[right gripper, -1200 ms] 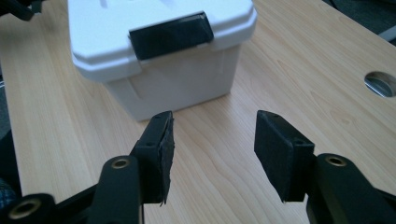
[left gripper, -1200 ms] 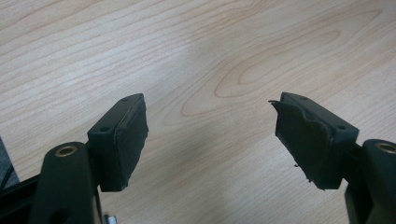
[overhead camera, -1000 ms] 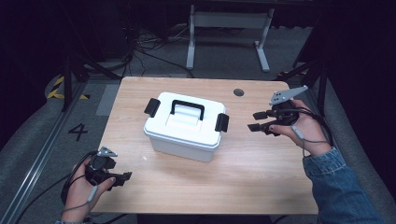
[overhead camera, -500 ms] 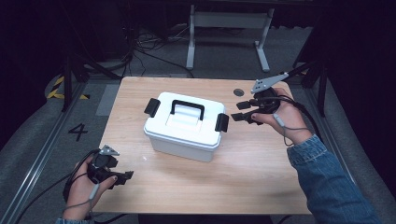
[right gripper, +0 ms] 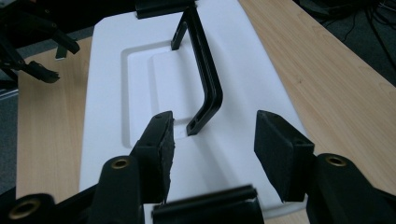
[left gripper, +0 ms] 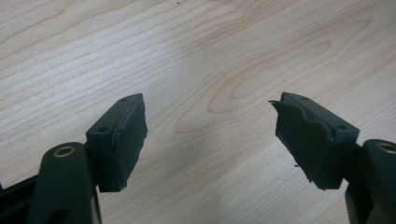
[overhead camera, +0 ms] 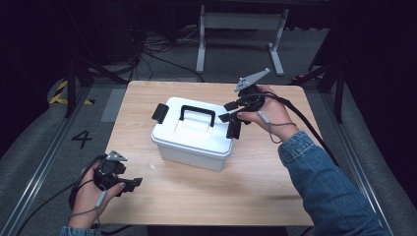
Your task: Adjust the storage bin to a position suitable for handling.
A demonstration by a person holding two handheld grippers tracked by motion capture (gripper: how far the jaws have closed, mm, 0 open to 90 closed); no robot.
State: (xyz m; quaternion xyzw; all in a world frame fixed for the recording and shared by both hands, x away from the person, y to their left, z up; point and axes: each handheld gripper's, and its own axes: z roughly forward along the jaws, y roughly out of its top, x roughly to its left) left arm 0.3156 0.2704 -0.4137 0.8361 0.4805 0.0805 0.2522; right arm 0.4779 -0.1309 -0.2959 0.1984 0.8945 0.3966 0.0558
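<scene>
A white lidded box (overhead camera: 196, 140) stands mid-table, with a black carry handle (overhead camera: 197, 112) upright and a black latch at each end. My right gripper (overhead camera: 227, 111) hovers at the box's right end, just over the right latch (overhead camera: 233, 129). Its jaws are open and have just been closing a little. In the right gripper view the gripper (right gripper: 212, 140) looks along the lid, with the latch (right gripper: 205, 205) low between the pads, untouched, and the handle (right gripper: 205, 79) beyond. My left gripper (overhead camera: 132, 183) rests open at the table's front left, over bare wood (left gripper: 210, 135).
The wooden table (overhead camera: 275, 196) has free room in front of and right of the box. Behind it on the floor are a metal stand (overhead camera: 241, 22) and cables (overhead camera: 147, 49). A painted 4 (overhead camera: 81, 138) marks the floor at left.
My right gripper has moved left from the table's right side to the box's right end. The left gripper and the box have stayed put.
</scene>
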